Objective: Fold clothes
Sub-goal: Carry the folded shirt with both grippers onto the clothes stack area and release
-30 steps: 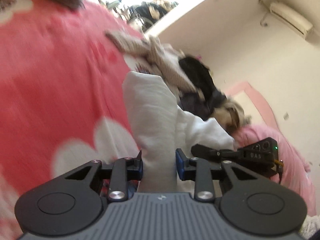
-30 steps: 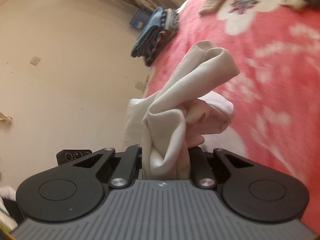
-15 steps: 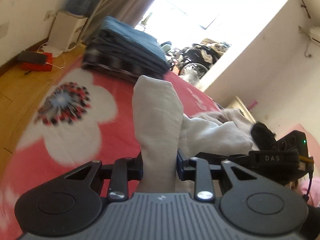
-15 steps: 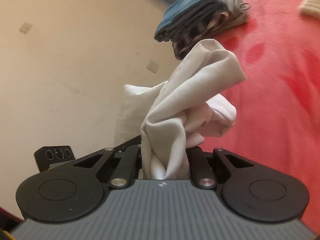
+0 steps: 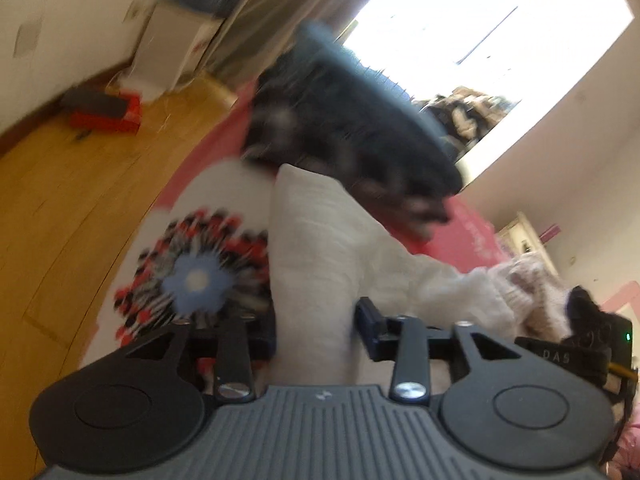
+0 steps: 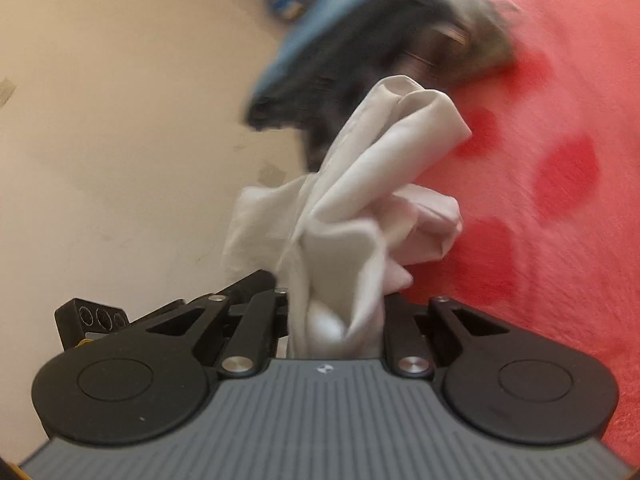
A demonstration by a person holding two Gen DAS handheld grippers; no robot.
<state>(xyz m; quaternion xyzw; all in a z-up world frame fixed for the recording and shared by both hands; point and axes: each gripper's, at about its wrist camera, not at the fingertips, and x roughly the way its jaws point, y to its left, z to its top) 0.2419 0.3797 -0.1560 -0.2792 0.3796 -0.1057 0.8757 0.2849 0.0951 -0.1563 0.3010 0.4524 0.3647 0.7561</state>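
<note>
Both ends of white garment (image 5: 316, 264) clamped

Blurred beyond: dark folded stack (image 5: 352, 120), red bedspread (image 6: 560, 184); left gripper (image 5: 316, 332) and right gripper (image 6: 336, 320) jaws are closed on cloth.

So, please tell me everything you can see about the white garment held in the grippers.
The white garment looks like soft, thin woven cloth, plain and creased. The left gripper is shut on a flat folded band of it; the right gripper is shut on a bunched, twisted part. It hangs above the red floral bedspread, near a blurred dark clothes stack.
</note>
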